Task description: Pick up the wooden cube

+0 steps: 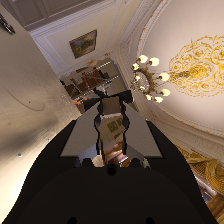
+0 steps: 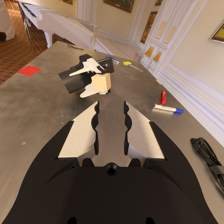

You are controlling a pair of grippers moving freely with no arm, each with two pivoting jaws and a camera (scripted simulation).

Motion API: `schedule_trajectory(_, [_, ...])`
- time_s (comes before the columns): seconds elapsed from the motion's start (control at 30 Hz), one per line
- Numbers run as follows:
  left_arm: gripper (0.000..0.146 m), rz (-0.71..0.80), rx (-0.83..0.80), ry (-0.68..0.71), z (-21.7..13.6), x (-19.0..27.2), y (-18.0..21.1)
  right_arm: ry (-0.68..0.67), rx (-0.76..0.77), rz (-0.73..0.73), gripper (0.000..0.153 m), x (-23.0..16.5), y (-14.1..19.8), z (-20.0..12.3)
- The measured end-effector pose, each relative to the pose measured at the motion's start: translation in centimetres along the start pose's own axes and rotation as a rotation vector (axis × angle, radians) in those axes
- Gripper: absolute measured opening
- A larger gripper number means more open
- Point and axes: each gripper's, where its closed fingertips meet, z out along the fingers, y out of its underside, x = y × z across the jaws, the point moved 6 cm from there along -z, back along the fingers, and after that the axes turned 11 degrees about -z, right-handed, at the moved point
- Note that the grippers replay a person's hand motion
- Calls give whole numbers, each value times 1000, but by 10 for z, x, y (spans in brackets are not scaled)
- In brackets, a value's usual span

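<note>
While the left gripper (image 1: 111, 106) points up toward the ceiling, its two fingers are clamped on the wooden cube (image 1: 111, 107), which sits right at their tips; seen from the right gripper's camera, that cube (image 2: 101, 82) is held clear above the grey table (image 2: 36, 115), with the left gripper (image 2: 84, 77) tilted on its side behind it; the right gripper (image 2: 111, 105) hangs nearer, its fingers spread apart with nothing between them; to the right lie a red marker (image 2: 163, 97) and a blue-capped marker (image 2: 168, 108), almost touching; a black cable bundle (image 2: 208, 156) lies at the near right; yellow-handled scissors (image 2: 130, 64) lie far right; a red square (image 2: 29, 70) marks the far left.
</note>
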Motion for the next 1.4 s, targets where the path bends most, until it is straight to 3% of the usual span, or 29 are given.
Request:
schedule_trajectory(0.1, [31,2,4,-8,4,-3,3,8,6,-15,41,-1,-2,0])
schedule_trajectory(0.17, [31,90,2,-87,6,-6,4,18,10,-24,42,-2,-3,0])
schedule_trajectory(0.37, [31,826,-9,-661,3,8,0,27,-146,62,43,5,15,2])
schedule_trajectory(0.53, [31,1210,-69,-898,7,18,7,-42,-106,182,43,3,18,4])
schedule_trajectory(0.63, [31,1343,-120,-970,11,17,15,-103,-45,281,43,2,14,4])
schedule_trajectory(0.83, [31,1373,-140,-941,17,17,25,-163,58,457,44,11,15,-1])
schedule_trajectory(1.1, [31,1426,-155,-955,17,19,29,-163,83,454,44,12,15,-2])
schedule_trajectory(1.23, [31,1426,-157,-913,20,18,34,-240,108,477,48,5,12,1])
schedule_trajectory(1.4, [31,1383,-147,-835,25,14,42,-345,190,636,55,1,10,3])
